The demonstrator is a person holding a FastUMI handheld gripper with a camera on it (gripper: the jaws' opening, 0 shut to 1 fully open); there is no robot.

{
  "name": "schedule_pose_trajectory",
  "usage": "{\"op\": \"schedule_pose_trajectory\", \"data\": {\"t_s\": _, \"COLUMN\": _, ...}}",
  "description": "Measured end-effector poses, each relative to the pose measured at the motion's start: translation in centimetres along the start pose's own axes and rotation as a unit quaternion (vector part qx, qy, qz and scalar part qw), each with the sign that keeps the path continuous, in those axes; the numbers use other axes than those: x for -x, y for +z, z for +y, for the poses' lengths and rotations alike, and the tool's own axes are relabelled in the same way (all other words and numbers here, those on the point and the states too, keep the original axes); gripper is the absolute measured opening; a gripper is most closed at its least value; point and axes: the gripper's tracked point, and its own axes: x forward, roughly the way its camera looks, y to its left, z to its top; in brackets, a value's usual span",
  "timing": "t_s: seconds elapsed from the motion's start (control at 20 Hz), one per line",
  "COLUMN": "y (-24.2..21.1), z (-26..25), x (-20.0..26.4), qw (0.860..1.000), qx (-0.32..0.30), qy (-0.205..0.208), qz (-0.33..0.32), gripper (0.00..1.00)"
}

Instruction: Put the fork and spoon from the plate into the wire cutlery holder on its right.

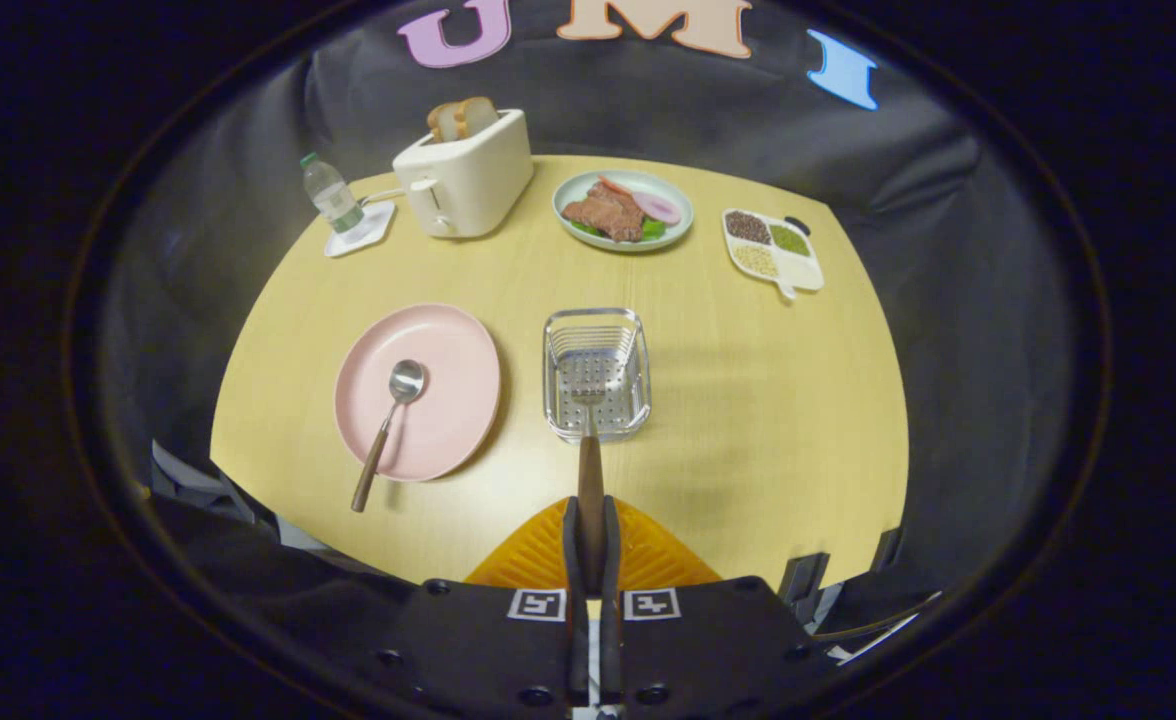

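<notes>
While the wooden-handled metal fork point(589, 470) is pinched by its handle between the tongs point(590, 545), its tines are held over the near rim of the square silver wire cutlery holder point(597, 372). The wooden-handled steel spoon point(389, 425) is left lying on the round pink plate point(418, 390), to the left of the holder on the pale wooden worktop point(748, 400). If released too early, the fork could be caught on the rim, and the light holder tipped.
</notes>
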Motion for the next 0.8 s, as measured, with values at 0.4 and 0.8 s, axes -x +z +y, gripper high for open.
{"op": "schedule_pose_trajectory", "data": {"t_s": 0.4, "y": 1.2, "z": 0.7, "x": -2.9, "qw": 0.999, "qx": 0.001, "qy": 0.01, "qz": 0.033, "gripper": 0.11}}
{"op": "schedule_pose_trajectory", "data": {"t_s": 0.8, "y": 1.5, "z": 0.3, "x": -2.0, "qw": 0.999, "qx": -0.045, "qy": -0.004, "qz": -0.015, "gripper": 1.0}}
